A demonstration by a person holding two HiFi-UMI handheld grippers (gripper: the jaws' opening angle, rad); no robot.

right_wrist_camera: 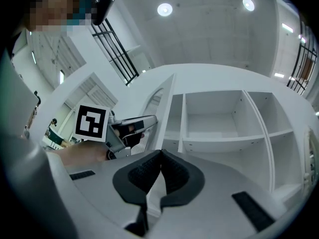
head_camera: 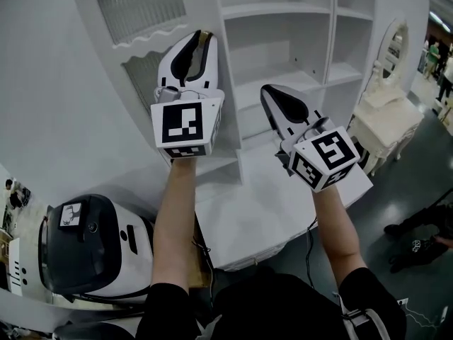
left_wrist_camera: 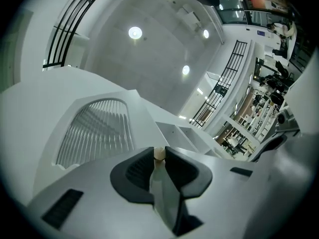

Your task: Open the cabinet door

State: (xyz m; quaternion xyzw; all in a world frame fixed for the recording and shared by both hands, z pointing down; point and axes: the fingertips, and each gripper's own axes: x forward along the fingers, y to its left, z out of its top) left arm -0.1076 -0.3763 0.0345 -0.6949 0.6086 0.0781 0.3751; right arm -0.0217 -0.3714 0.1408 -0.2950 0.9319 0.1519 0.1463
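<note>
ok so the cabinet door [head_camera: 134,9], the one with the ribbed glass panel, is already swung well out to the left, and the cabinet [head_camera: 283,9] shows its bare white shelves, so I'd call this mostly done. The left gripper [head_camera: 202,37] has its jaws pinched on the little cream knob [left_wrist_camera: 159,154] at the door's free edge. The right gripper [head_camera: 272,94] just hangs in front of the shelves with its jaws pressed together and nothing between them. What's left, I'd guess, is maybe a touch more swing if you want it fully wide, then letting go of the knob. Room-wise, the door's outer edge sits right at the left gripper, and the cabinet's ledge [head_camera: 248,211] juts out under both forearms. There's a white machine [head_camera: 85,246] low on the left and a pale dressing table [head_camera: 386,112] off to the right, both well apart from the door, so it looks pretty free to keep swinging.
</note>
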